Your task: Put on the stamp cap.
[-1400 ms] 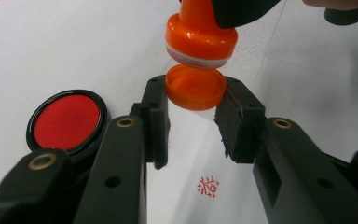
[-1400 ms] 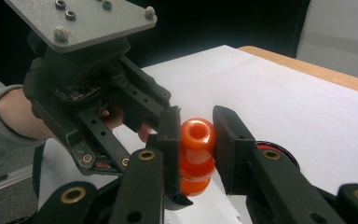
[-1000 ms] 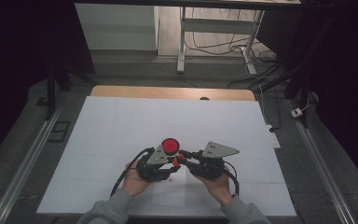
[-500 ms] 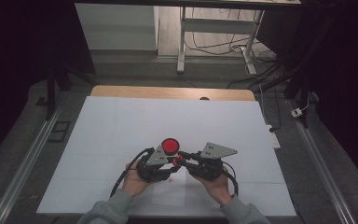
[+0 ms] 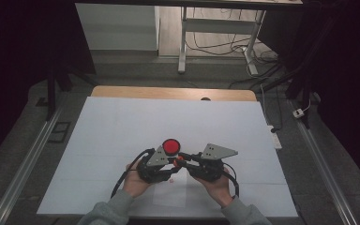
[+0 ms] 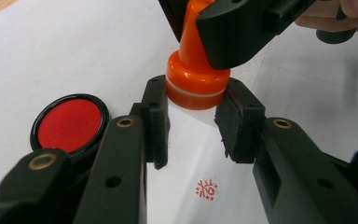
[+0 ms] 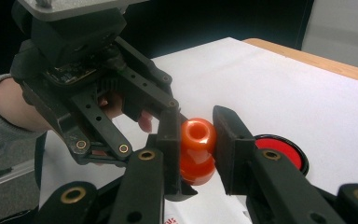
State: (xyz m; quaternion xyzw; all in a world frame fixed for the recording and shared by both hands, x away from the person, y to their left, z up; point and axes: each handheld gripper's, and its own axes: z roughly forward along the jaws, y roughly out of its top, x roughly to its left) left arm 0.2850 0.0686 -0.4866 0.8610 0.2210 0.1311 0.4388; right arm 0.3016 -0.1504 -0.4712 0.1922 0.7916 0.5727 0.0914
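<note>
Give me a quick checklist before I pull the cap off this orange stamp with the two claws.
1. Right claw shut on the orange stamp handle: ok.
2. Left claw clamped on the stamp's clear bottom cap: ok, pads at both sides.
3. Stamp held above the white sheet, not touching: ok.
4. Red ink pad uncovered, beside the left claw: ok.
5. Earlier red imprint below the stamp, so aim elsewhere: not ok.
6. Cap looseness: cannot tell.
</note>
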